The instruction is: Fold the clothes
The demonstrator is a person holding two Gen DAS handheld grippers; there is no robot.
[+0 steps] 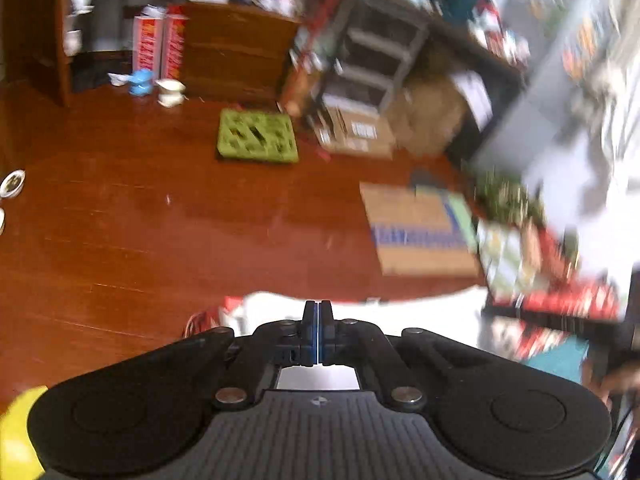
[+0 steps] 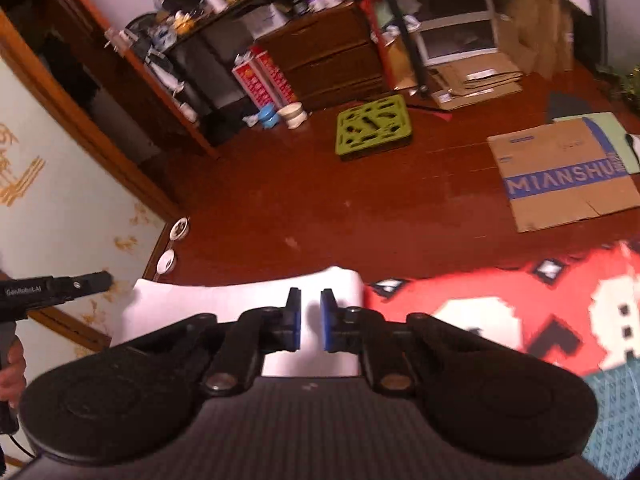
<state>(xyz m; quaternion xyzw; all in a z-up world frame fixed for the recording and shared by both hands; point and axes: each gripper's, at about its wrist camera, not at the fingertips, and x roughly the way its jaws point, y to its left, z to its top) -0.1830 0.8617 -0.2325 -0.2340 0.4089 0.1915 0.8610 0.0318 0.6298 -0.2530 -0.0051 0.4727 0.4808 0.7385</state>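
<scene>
Left fingers (image 1: pixel 319 309) are pressed fully together, the blue pads meeting with no gap; whether a thin edge of the white garment (image 1: pixel 276 306) just beyond them is nipped between the pads cannot be told from the left wrist view; the white cloth lies directly under and ahead of the tips, with a red patterned cloth (image 1: pixel 560 300) blurred at right. The tool points steeply down, which suits a pinch at a cloth edge. Beyond lies a red wooden floor (image 1: pixel 160 220) carrying a green tray (image 1: pixel 258 136) and a flattened cardboard box (image 1: pixel 420 232); its print is too smeared here to read.

Right wrist view: the right fingers (image 2: pixel 310 318) stand slightly apart, a narrow gap between the blue pads; white cloth shows in and behind that gap, yet contact with the pads cannot be confirmed. The garment sits beside the red patterned cloth, its far edge raised in a soft curl, probably mid-fold. The other tool (image 2: pixel 56 288) enters at left, held by a hand (image 2: pixel 12 364), its body marked "GenRobot.AI"; the cardboard box reads "MIANSHU"; two red cartons (image 2: pixel 264 76) bear writing too small to read.
</scene>
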